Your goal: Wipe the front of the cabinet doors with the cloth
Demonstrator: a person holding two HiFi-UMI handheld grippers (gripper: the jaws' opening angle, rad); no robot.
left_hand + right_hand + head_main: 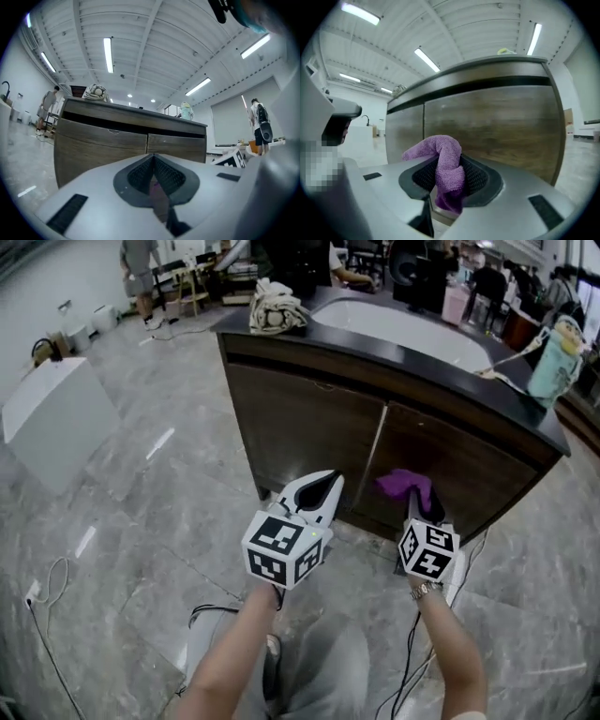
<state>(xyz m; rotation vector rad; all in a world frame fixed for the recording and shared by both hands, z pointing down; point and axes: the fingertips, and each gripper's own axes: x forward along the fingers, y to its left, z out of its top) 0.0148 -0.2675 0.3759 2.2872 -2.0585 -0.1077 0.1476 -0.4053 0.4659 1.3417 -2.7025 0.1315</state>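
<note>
My right gripper [451, 178] is clamped on the purple cloth [443, 152], just in front of the right cabinet door [469, 460]; I cannot confirm contact. My left gripper [153, 177] has its jaws together with nothing between them, and faces the left door [305, 427].

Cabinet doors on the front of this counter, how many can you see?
2. The left door is straight ahead of the left gripper; the right door is behind the purple cloth gripped by the right gripper. Other sides of the counter are hidden.
</note>
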